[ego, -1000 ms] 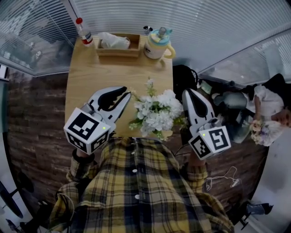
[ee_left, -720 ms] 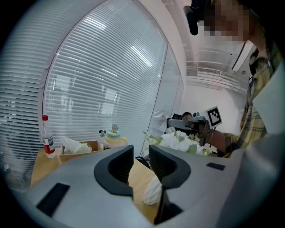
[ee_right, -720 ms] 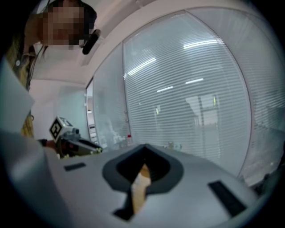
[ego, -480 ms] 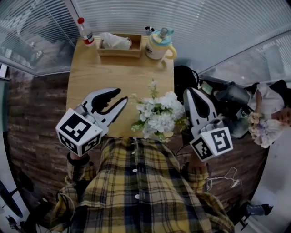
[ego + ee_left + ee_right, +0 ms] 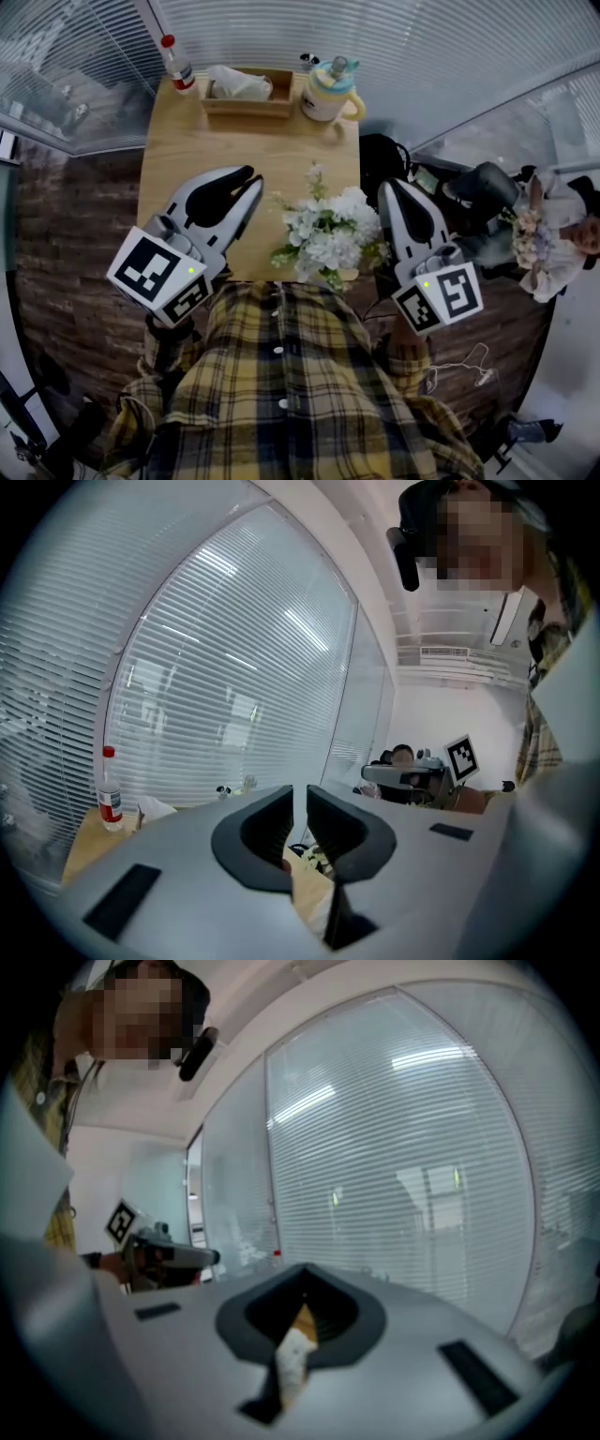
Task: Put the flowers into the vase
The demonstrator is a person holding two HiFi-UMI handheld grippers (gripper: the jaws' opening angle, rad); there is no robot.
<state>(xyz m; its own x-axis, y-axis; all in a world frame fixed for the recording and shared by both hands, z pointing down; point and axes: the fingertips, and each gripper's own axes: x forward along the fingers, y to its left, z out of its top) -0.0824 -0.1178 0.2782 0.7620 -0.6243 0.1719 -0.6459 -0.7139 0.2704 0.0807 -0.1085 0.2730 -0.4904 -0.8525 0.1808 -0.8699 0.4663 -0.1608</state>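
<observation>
Yellow plaid of my shirt (image 5: 281, 384) lies nearest, below both tools; my left gripper (image 5: 251, 178) hangs over the wooden surface (image 5: 187, 159), left of the flowers; its fingers (image 5: 265, 829) have just been closing to a narrow gap, with nothing between them; my right gripper (image 5: 392, 186) sits off the surface's right edge, just beside the blooms, its fingers (image 5: 349, 1321) tip to tip and holding nothing; between the two, the white flowers (image 5: 328, 234) stand in a bunch at the near edge of the surface, apart from my left fingers; the vase is hidden from me under the blooms; along the far edge stand a red-capped bottle (image 5: 175, 64), a wooden tray (image 5: 246, 105) holding white tissue, and a yellow mug (image 5: 328, 94) with a teal lid; white blinds (image 5: 394, 37) close the view behind.
</observation>
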